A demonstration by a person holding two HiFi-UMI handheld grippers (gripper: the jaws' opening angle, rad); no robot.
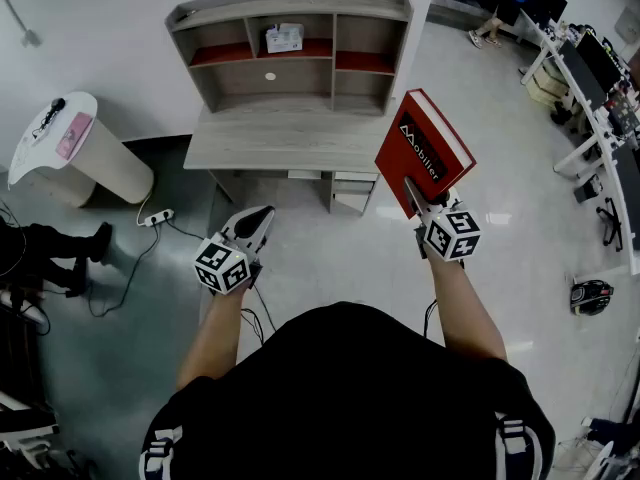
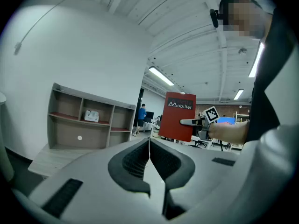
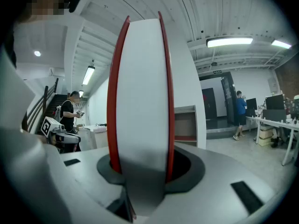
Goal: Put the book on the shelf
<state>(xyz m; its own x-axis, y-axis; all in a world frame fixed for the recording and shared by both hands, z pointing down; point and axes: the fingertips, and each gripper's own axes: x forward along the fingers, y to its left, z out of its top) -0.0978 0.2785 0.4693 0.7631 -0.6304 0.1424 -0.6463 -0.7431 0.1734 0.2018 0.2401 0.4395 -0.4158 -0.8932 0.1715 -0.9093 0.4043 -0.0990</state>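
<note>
One red book [image 1: 425, 151], one shelf [image 1: 290, 10]

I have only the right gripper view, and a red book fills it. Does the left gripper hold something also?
Observer: No. The left gripper is shut, with nothing between its jaws.
Operator: Is any compartment of the shelf occupied?
Observer: Yes, a small white box sits in the upper middle compartment.
Operator: How does the red book stand?
Observer: Upright, with white title print at the top of its cover, clamped in the right gripper.
</note>
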